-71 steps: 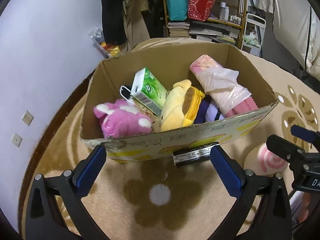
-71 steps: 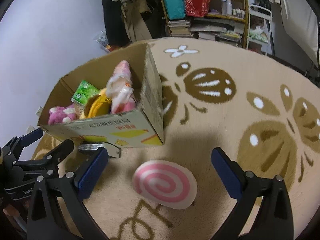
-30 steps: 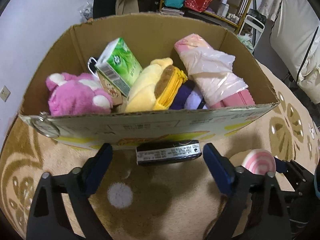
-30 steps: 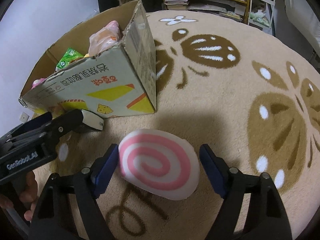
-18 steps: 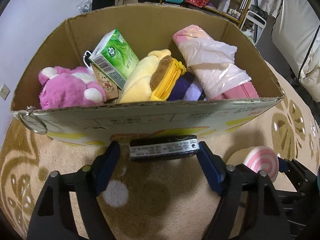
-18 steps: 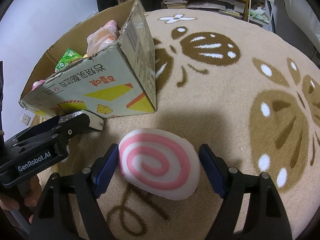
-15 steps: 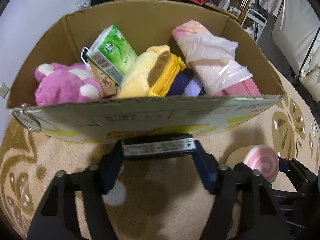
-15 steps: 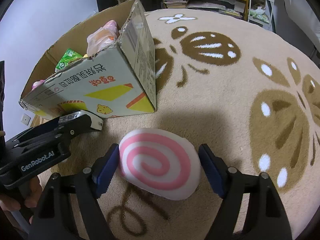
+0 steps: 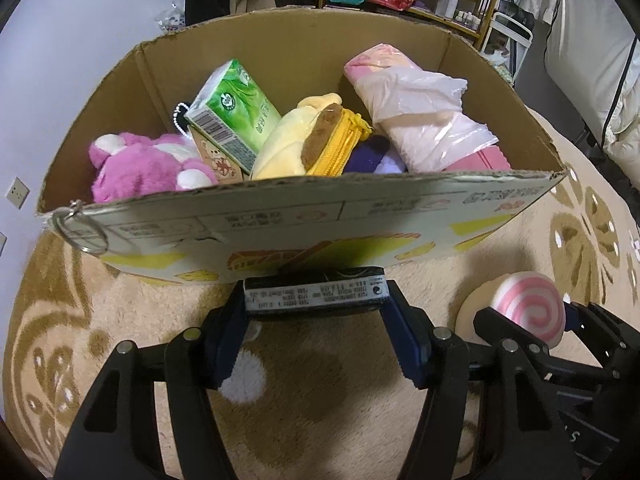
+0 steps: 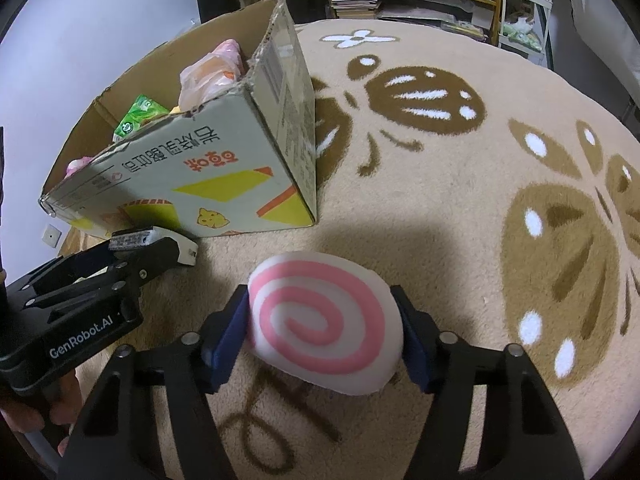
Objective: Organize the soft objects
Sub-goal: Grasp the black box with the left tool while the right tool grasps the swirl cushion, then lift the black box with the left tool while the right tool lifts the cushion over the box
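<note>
Carpet scene: we clamp a black labelled pack in our left hand-held gripper beside the cardboard box, while our right hand-held gripper is closing on the pink-swirl plush cushion.

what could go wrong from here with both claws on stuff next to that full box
The right claw is closing on the round pink-and-white spiral cushion, which bulges past its pads; squeezed soft, it could slip out when lifted.

The left claw pinches only the ends of the flat black labelled case, which lies right against the cardboard box and could twist loose.

The box looks crowded, so additions may perch on the pile.
</note>
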Tool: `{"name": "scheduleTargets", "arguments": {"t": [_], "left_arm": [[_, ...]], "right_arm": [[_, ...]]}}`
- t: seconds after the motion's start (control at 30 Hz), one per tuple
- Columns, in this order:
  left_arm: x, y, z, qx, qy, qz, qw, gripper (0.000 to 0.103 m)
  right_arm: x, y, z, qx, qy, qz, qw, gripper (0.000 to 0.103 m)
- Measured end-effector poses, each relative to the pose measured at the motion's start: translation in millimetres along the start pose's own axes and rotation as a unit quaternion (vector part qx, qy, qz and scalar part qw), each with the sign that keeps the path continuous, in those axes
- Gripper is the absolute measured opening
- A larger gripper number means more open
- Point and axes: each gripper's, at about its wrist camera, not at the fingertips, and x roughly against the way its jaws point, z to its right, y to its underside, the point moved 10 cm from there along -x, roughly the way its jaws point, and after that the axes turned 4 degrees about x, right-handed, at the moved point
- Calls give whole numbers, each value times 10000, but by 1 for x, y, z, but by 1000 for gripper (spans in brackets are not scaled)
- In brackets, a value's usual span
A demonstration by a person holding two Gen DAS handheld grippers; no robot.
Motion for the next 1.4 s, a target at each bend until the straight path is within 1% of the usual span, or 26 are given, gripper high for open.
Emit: {"name": "scheduleTargets", "arguments": {"t": [0.27, 0.33, 0.4, 0.43, 0.5, 0.6, 0.8, 1.0, 1.1, 1.27, 1.4], "left_arm": [[14, -2, -4, -85, -171, 202, 9996, 63], [17, -1, -7, -78, -213, 216, 9995, 63], [21, 0, -11, -82, -268, 251, 9993, 63], [23, 0, -12, -100, -322, 284, 9990, 63], [28, 3, -19, -107, -369, 344, 9987, 63], [36, 2, -26, -87, -417, 430, 9982, 63], [54, 3, -34, -155, -547, 670, 9961, 63], [75, -11, -41, -122, -638, 1031, 9926, 63], [88, -18, -46, -97, -681, 1236, 9899, 63], [108, -29, -49, -67, -704, 1472, 9866, 63], [127, -39, -48, -125, -778, 1727, 9818, 63]], "right_arm": [[-7, 6, 3, -258, -147, -189, 9994, 68], [-7, 7, 4, -291, -151, -197, 9993, 63], [-5, 7, 6, -285, -59, -124, 9995, 53], [-3, 6, 6, -308, -32, -75, 9995, 51], [1, 7, 6, -334, -36, -14, 9994, 43], [8, 7, 7, -403, -89, 76, 9991, 38], [27, -1, 11, -575, -220, 421, 9972, 36], [46, -14, -1, -376, -278, 806, 9956, 36], [55, -28, -9, -187, -276, 1073, 9937, 36], [69, -43, -17, -4, -262, 1376, 9901, 36], [84, -50, -22, 162, -216, 1567, 9873, 36]]}}
